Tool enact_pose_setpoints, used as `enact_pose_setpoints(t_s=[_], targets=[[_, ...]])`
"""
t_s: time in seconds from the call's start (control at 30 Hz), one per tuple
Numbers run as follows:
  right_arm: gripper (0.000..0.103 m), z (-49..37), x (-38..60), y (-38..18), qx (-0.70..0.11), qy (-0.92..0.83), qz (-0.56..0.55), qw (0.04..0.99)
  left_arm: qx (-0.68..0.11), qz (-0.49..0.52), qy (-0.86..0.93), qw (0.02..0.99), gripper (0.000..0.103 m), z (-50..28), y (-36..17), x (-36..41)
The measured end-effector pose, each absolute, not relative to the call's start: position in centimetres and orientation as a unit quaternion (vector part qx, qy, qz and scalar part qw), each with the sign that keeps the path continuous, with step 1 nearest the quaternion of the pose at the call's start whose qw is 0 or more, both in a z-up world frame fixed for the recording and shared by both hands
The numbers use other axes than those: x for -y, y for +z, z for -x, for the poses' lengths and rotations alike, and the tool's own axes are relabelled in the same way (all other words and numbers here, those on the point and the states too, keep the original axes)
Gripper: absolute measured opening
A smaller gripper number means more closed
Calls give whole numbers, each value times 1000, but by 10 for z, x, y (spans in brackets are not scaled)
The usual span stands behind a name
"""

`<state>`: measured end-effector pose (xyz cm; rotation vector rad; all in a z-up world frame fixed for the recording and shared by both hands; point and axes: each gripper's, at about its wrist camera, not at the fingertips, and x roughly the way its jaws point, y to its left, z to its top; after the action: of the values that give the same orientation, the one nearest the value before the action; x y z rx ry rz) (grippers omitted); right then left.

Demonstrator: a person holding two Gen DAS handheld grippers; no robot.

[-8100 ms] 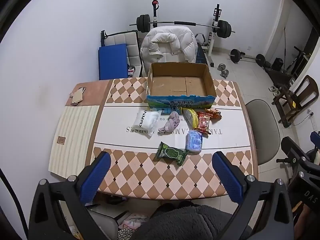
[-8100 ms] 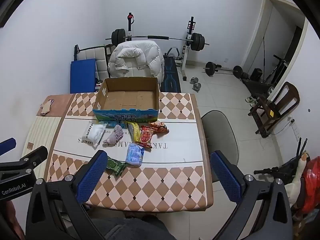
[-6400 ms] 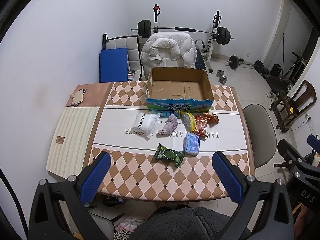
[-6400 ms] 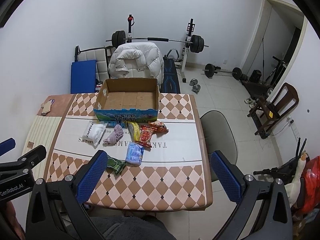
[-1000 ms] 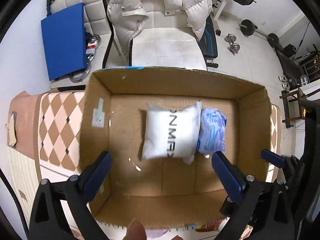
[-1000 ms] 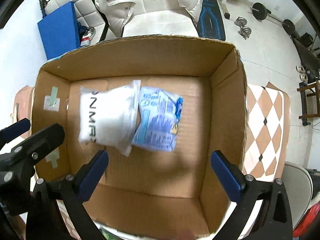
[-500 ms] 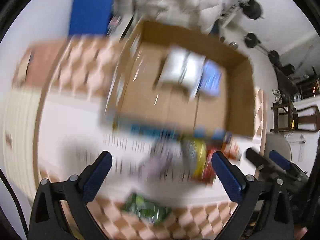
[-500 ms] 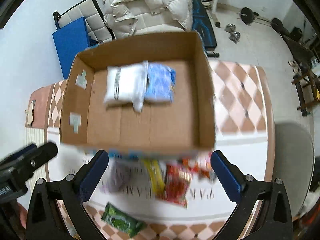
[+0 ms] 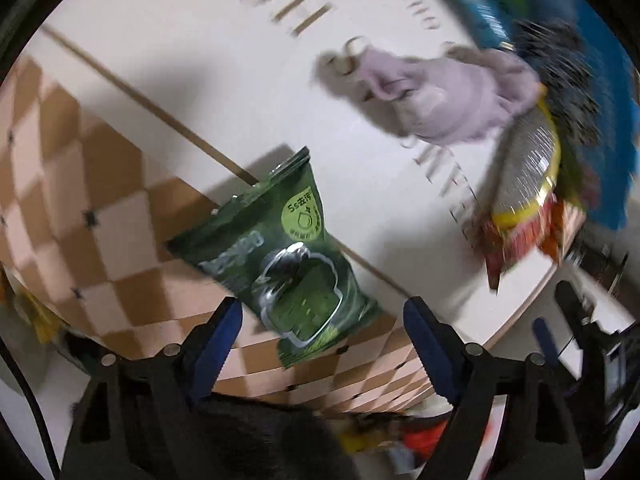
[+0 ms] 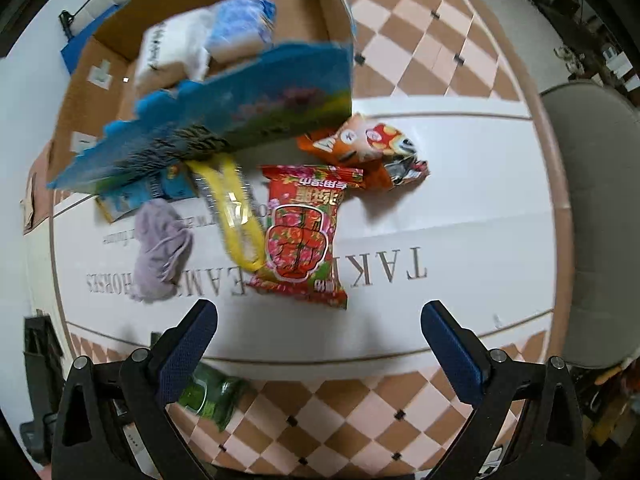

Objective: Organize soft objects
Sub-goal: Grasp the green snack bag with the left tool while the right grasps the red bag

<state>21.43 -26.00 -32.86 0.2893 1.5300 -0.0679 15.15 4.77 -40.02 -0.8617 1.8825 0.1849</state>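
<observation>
Green pack [image 9: 286,268]: flat on the table's checkered band by the near edge, far end just over onto the white strip; also in the right wrist view [image 10: 210,394], partly behind the left finger there.
Left gripper [image 9: 322,318]: fingers spread wide, low over the green pack's near end, one either side; contact not clear.
Right gripper [image 10: 318,328]: fingers spread wide, nothing between them, over the white strip short of the red pack.
Red pack [image 10: 306,232]: flat mid-table on the lettering.
Yellow pack [image 10: 236,216]: just left of the red pack, touching it, far end under the box's front flap.
Purple cloth [image 10: 160,250]: bunched, left of the yellow pack, apart from it; blurred in the left wrist view [image 9: 448,100].
Orange packs [image 10: 368,146]: just beyond the red pack, at the box's right front corner.
Box [image 10: 224,112]: far side of the table, open.
White pack [image 10: 172,54]: inside the box.
Blue pack [image 10: 240,28]: inside the box, touching the white pack's right.
Table [image 10: 460,220]: white strip with lettering, checkered bands on both sides.
Chair [image 10: 592,216]: past the table's right edge.
</observation>
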Motion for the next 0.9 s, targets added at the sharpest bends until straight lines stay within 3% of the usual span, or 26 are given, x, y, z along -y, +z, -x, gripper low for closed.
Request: enact_pose_setpoints(t_s=[0.2,0.33,0.43,0.5,0.63,0.9], targets=[[80,-240,265,-371,-703,-30,-156,693,-762,381,145,504,81,-150,-424,-48],[78,-254,265,-392,-711,-29,-177,680,-771,340,147,518,62,-155,-424,-41],[62,-258,261,-404,-722,-16,-181,667,-788,253,115,549,48,-165,-417,-23],[53,-253,257,-408,-734,-4,-170,658,-794,186,94,572,47,-172,-411,-11],[52,-226,249,-410,-752,18,-111,649,-791,63,46,606,47,-189,-406,16],[51,-156,249,-415,-777,38,-70,624,-785,-5,19,619,48,-201,-409,55]])
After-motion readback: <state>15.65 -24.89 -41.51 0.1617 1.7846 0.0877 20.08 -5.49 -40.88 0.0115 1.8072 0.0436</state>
